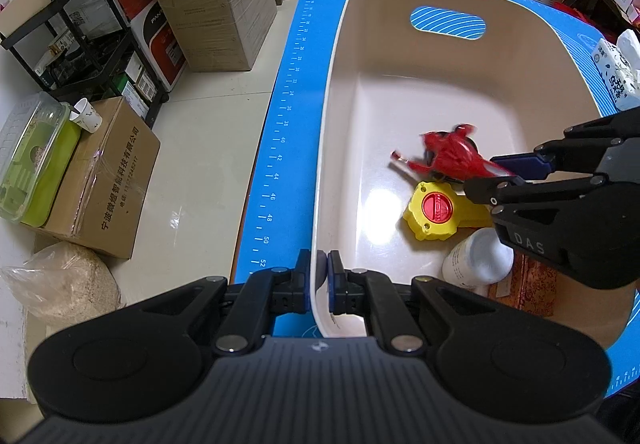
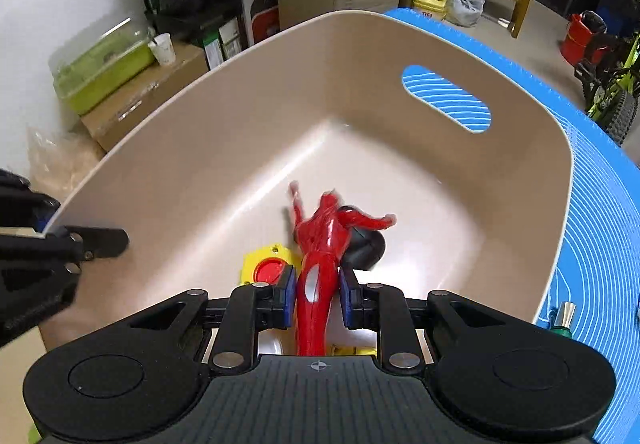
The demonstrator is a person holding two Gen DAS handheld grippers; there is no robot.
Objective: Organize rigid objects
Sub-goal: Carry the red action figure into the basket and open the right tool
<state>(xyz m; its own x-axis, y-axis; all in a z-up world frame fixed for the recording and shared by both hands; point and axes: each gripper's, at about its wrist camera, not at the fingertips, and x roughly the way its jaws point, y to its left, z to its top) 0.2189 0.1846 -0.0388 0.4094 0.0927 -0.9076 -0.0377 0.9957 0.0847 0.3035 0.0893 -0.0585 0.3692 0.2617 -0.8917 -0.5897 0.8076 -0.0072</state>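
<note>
The glossy red plastic action figure (image 2: 320,276) lies lengthwise between the two blue-padded fingers of the right gripper (image 2: 318,294), legs toward the camera and arms spread ahead of the fingertips; its outline is motion-blurred, and a slim gap shows between its body and the right-hand pad, so I cannot tell whether the pads are clamped on it or only close beside it. Seen from the left wrist, the same figure (image 1: 452,156) juts out past the right gripper (image 1: 516,170) over the floor of the beige plastic tub (image 1: 344,56). Just ahead of the right fingertips, under the figure's torso, sits a dark rounded object (image 2: 366,244), too blurred to identify. To the left of those fingers lies a yellow plastic gear-shaped toy with a red round button (image 2: 266,264), resting on the tub floor; the left view shows it (image 1: 430,212) just below the figure and touching a white plastic bottle (image 1: 480,258), which stands beside an orange patterned flat item (image 1: 532,288). The left gripper (image 1: 319,284) straddles the tub's near rim, one pad on each side of the wall, pinched together on it. The tub, with an oval handle cutout in its far wall, rests on a blue ruled mat (image 1: 288,116).
</note>
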